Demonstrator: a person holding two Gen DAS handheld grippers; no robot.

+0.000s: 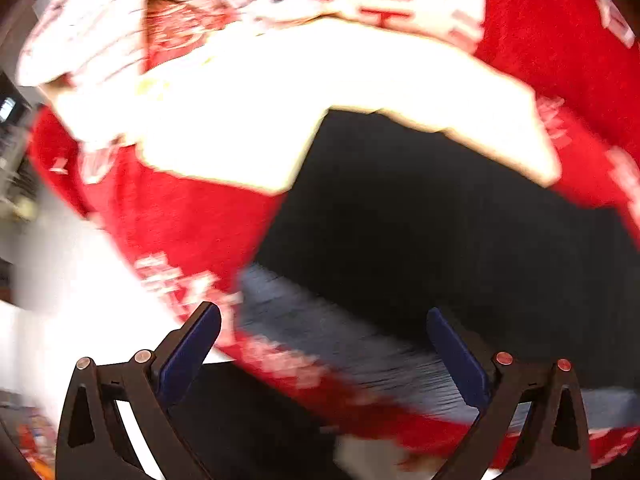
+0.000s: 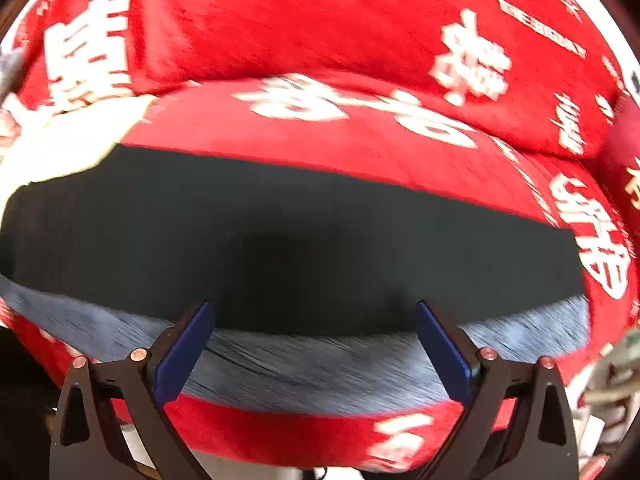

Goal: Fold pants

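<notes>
Red blanket (image 2: 320, 32) with white lettering covering the surface, we note black pants (image 2: 280, 240) lying flat, possibly a pale garment (image 1: 280, 92) beside, left gripper (image 1: 324, 352) and right gripper (image 2: 316, 344) wide, empty.

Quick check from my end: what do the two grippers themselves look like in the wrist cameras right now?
Both look alike. The left gripper has two black angular arms with triangular cut-outs, dark blue flat pads on the inner faces, and round copper-coloured pins at the joints. The right gripper has the same black frame, blue pads and copper pins. No cables, markings or sleeves show.
</notes>
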